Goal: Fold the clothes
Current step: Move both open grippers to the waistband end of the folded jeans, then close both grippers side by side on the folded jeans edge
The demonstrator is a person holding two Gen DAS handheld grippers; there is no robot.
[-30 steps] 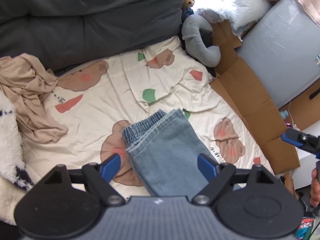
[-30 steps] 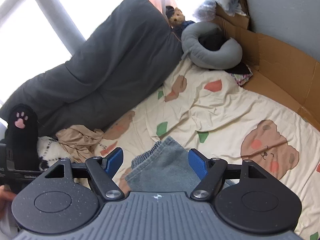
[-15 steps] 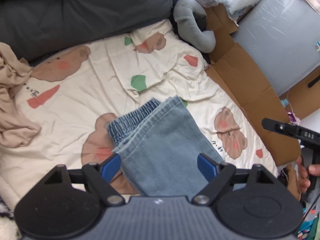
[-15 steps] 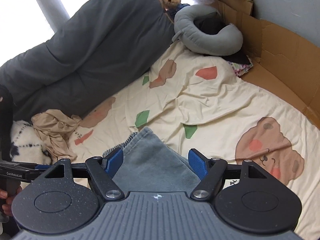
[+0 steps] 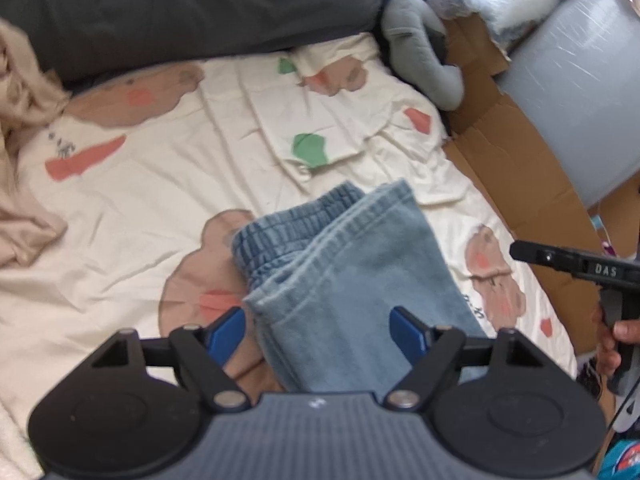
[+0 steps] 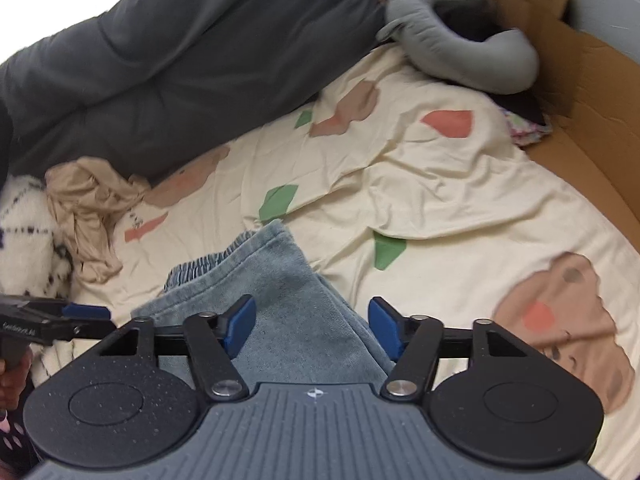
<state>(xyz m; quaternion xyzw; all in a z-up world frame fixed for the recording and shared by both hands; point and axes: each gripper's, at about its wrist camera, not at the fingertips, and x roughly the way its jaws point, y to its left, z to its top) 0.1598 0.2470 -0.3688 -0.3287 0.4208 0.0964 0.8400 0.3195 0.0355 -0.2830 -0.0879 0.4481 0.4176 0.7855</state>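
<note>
Folded jeans on a bed, seen from both wrist cameras as the grippers descend. The jeans (image 5: 348, 280) lie as a folded stack on the cream bear-print sheet (image 5: 160, 184), elastic waistband peeking out from under the top layer at the far end. Compared with the views a second earlier, the denim fills far more of each picture and the dark grey duvet (image 6: 192, 52) has slid toward the upper edge: both hands have dropped toward the garment.

The left gripper (image 5: 318, 330) has its blue pads standing apart, one to each side of the stack's near end, and its jaws are closing; denim shows between them, but no pad visibly presses on it. The right gripper (image 6: 312, 326) is likewise apart and closing, narrower than a second ago, with the right-hand edge of the stack between its pads and no contact evident. Each view also catches the other tool at its margin, held in the person's hand (image 5: 618, 340).

The tan garment (image 6: 90, 208) lies crumpled at the bed's left side, next to a white knit item (image 6: 24, 236), both well apart from the jeans.

Judged from this, the step in hand is a two-handed grasp of the near end, probably for a further fold or to lift the stack aside; the tan garment remains unfolded.
</note>
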